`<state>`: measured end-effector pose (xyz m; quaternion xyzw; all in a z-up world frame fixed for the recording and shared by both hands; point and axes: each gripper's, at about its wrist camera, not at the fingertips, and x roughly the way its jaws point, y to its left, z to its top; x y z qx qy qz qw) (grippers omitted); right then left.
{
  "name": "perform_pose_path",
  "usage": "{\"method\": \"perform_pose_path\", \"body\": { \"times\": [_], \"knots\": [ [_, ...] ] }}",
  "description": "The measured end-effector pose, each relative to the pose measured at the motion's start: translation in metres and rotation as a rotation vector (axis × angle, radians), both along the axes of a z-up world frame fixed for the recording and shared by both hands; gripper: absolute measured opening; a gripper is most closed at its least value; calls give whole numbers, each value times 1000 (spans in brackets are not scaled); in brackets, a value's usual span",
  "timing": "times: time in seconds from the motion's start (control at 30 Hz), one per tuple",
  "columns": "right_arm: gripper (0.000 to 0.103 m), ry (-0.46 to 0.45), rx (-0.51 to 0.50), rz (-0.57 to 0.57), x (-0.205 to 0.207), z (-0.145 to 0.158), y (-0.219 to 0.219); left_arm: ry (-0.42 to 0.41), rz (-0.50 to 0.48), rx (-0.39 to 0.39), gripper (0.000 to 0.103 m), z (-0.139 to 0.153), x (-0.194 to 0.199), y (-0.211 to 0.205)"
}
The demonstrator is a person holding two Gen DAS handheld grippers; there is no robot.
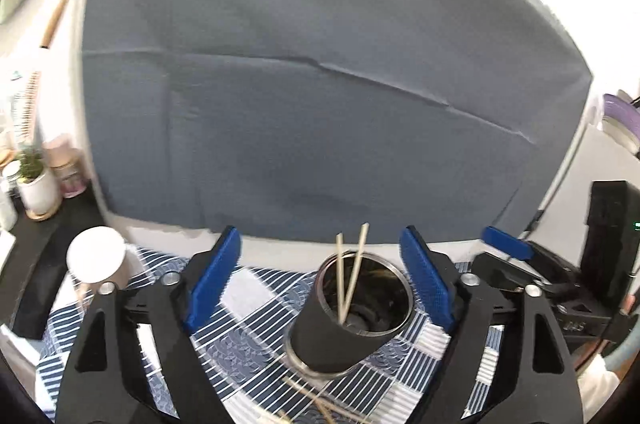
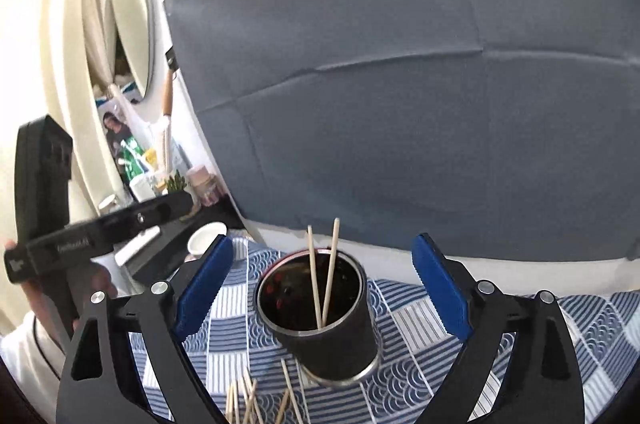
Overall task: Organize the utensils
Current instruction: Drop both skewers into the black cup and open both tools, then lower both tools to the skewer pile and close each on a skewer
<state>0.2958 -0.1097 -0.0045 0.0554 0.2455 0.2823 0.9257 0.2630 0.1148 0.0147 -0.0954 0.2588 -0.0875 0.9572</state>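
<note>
A black metal cup stands on the blue patterned cloth with two wooden chopsticks upright in it. My left gripper is open, its blue pads either side of the cup, not touching it. The cup and its two chopsticks also show in the right wrist view. My right gripper is open and empty around the cup. Several loose chopsticks lie on the cloth in front of the cup; they also show in the left wrist view.
A white cup stands at the left on the cloth. A grey backdrop board rises behind the table. A small potted plant and jars stand on a black shelf at left. The other gripper shows at right.
</note>
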Motion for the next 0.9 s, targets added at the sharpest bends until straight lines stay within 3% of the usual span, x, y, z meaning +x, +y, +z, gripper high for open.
{"method": "perform_pose_path", "body": {
  "times": [0.3, 0.57, 0.9],
  "knots": [
    [94, 2, -107, -7, -36, -3, 3, 97, 33, 46, 95, -18, -45, 1],
    [95, 101, -115, 10, -50, -23, 2, 200, 94, 96, 97, -60, -76, 1],
    [95, 216, -207, 39, -52, -67, 7, 356, 122, 75, 97, -118, -105, 3]
  ]
}}
